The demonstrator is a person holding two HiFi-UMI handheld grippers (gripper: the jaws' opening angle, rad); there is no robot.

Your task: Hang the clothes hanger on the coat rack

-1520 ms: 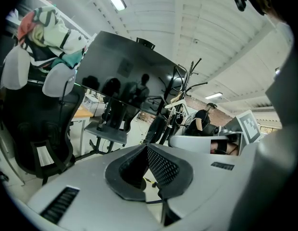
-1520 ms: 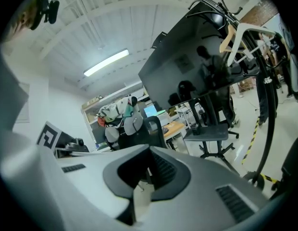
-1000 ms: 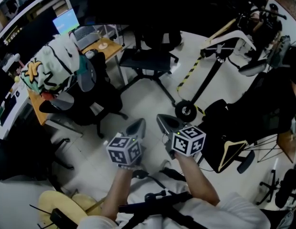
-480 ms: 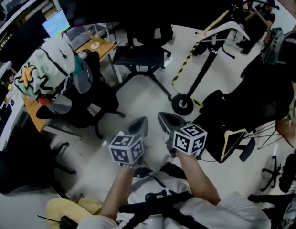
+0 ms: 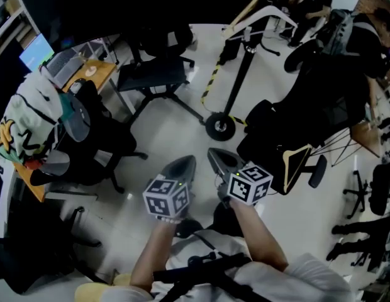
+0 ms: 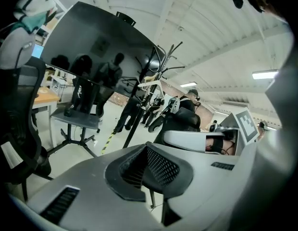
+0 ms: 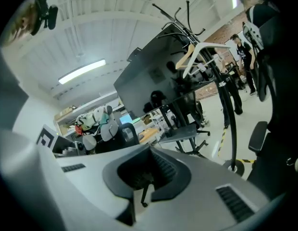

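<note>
Left gripper (image 5: 189, 161) and right gripper (image 5: 212, 154) clenched, nothing grasped, held side by side, hanger (image 5: 265, 9) seen atop rack (image 5: 238, 74) at 1 o'clock

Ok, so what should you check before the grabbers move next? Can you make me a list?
1. Left gripper empty: ok, jaws together, nothing between them.
2. Right gripper empty: ok, jaws together, nothing between them.
3. White hanger found: ok, it is up at the top of the coat rack.
4. Hanger properly hooked on: cannot tell, the hook is too small to see.
5. Grippers close to the rack: not ok, both are held low and apart from it.
</note>
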